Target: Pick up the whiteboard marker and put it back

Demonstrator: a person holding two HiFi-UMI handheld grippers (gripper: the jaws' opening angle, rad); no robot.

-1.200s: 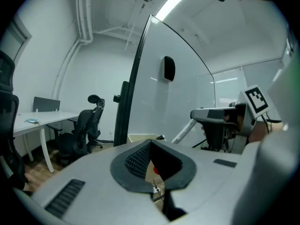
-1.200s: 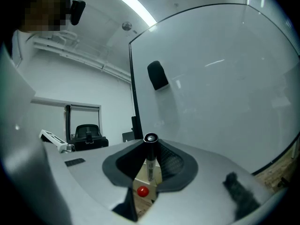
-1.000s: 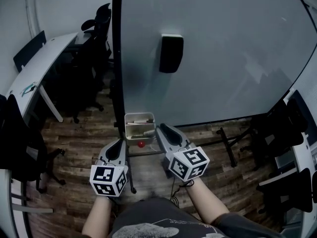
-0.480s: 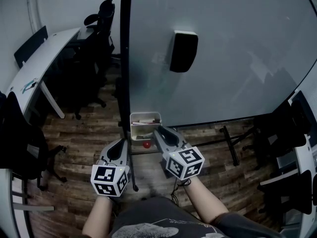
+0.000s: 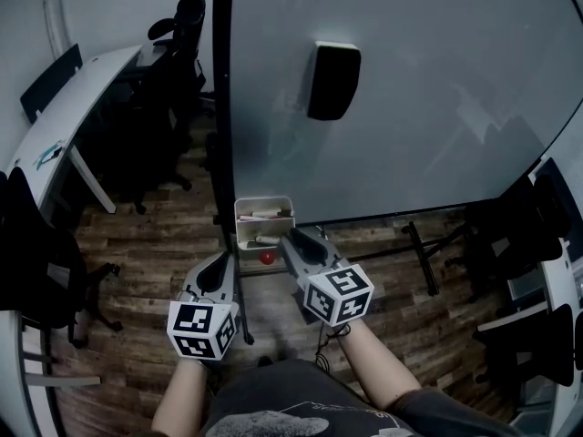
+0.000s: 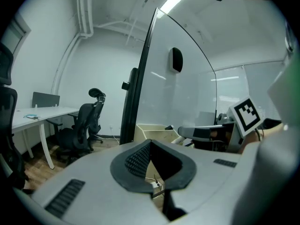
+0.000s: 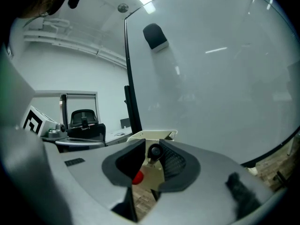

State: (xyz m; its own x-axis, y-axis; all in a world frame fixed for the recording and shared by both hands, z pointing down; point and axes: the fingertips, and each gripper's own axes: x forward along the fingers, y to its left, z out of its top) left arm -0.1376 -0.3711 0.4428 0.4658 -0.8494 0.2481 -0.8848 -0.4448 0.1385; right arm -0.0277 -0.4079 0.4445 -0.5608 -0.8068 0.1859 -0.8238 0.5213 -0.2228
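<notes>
The whiteboard marker (image 7: 153,152) shows end-on as a black round end between my right gripper's (image 7: 153,143) pads, which are shut on it. In the head view the right gripper (image 5: 287,238) sits at the right side of a cream tray (image 5: 264,205) fixed below the whiteboard (image 5: 410,107); other markers lie in the tray. A small red round thing (image 5: 266,257) sits just under the tray. My left gripper (image 5: 221,260) hangs left of the tray, lower, its jaws meeting at the tips with nothing between them (image 6: 149,142).
A black eraser (image 5: 332,80) sticks to the whiteboard above the tray. The board's dark post and foot (image 5: 419,253) stand on the wooden floor. A white desk (image 5: 82,116) and office chairs (image 5: 173,80) are at the left, and more chairs (image 5: 519,235) at the right.
My right gripper has sunk a little beside the tray with the marker still in it. The left gripper has kept its place.
</notes>
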